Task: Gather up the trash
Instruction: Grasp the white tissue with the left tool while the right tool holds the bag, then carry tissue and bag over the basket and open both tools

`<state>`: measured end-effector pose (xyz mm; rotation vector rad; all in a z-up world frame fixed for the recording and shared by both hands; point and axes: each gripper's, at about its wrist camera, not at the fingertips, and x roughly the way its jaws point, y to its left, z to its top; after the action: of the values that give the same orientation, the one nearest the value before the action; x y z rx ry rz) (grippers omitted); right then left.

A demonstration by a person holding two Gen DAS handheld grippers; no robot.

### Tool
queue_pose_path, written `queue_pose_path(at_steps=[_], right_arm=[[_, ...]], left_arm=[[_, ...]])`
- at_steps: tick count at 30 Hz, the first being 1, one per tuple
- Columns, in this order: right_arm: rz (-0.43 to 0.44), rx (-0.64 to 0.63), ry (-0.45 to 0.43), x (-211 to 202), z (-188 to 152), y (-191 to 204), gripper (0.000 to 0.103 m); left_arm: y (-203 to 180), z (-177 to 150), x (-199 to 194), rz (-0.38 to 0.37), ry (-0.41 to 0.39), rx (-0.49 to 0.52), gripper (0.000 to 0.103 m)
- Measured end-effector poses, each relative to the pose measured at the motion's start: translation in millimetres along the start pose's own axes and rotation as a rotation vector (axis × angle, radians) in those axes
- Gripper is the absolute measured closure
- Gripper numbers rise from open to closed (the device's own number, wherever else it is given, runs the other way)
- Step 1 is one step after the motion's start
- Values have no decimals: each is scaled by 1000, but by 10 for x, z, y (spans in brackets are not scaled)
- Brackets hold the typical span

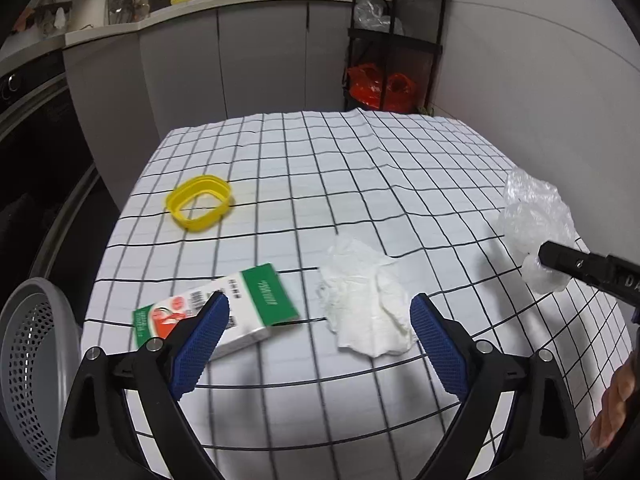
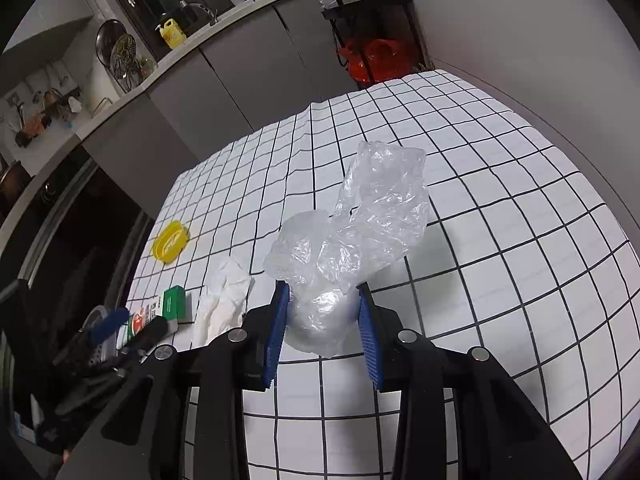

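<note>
My right gripper (image 2: 323, 304) is shut on a crumpled clear plastic bag (image 2: 352, 232) and holds it above the checked tablecloth; the bag also shows at the right in the left wrist view (image 1: 534, 220). My left gripper (image 1: 320, 312) is open and empty, low over the table. A crumpled white tissue (image 1: 366, 304) lies between its fingertips. A green and white carton (image 1: 224, 312) lies flat by its left finger. A yellow plastic ring (image 1: 200, 202) lies farther back left. The tissue (image 2: 222, 304), carton (image 2: 168, 308) and ring (image 2: 171, 240) also show in the right wrist view.
A grey perforated waste basket (image 1: 30, 364) stands off the table's left edge. The checked tablecloth (image 1: 340, 168) covers the table. Grey kitchen cabinets (image 1: 240, 60) and a black shelf rack (image 1: 396, 40) with red bags stand behind. A wall runs along the right.
</note>
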<state>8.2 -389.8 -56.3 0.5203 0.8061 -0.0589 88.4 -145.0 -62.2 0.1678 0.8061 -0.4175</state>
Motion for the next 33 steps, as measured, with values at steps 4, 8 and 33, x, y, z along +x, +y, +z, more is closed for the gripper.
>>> queue_pose_path(at_steps=[4,8,33], right_arm=[[23,13,-11,-56,42,-52,70],[46,18,-22,-98,89,-74,70],[44,-89,-8,-24,29,255,70]], left_arm=[[-125,-32,170,13,24,16,12],[-252,-67,418,19,85,28,12],[-130,62,-100,-19,-17,51,88]])
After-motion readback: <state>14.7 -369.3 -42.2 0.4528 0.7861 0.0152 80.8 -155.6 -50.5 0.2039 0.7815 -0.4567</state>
